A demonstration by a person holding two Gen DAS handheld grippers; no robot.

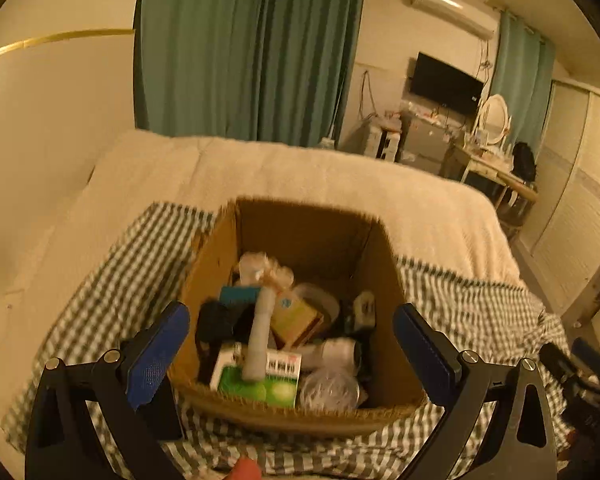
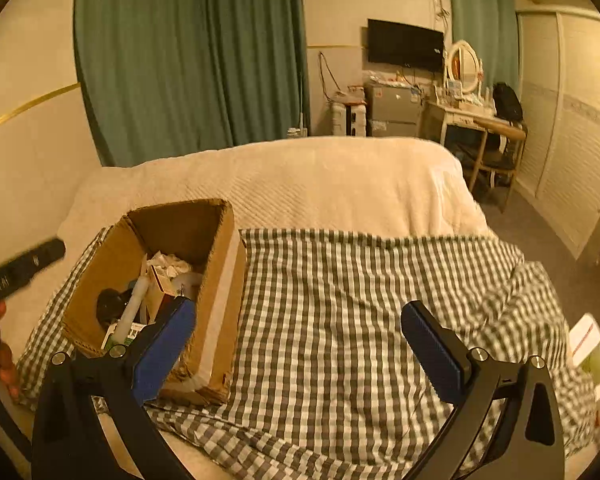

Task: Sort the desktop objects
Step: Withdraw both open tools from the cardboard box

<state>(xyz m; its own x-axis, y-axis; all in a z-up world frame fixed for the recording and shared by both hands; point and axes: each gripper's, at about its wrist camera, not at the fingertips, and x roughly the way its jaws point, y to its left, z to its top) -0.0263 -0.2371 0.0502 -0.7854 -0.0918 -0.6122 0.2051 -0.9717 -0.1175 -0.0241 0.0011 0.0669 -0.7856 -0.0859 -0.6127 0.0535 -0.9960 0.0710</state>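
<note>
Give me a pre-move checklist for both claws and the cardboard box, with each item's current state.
1. Left claw open and empty: ok.
2. Right claw open and empty: ok.
3. Cardboard box upright on the checked cloth, top open: ok.
4. Items inside the box, such as the white tube, below the rim: ok.
5. Checked cloth ahead of the right claw bare of loose items: ok.
6. Items at the right edge of the right wrist view sorted: cannot tell.

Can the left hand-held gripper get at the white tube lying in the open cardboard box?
Probably yes: the left hand-held gripper is open, the white tube lies on top, and the brown cardboard box is uncovered.
</note>
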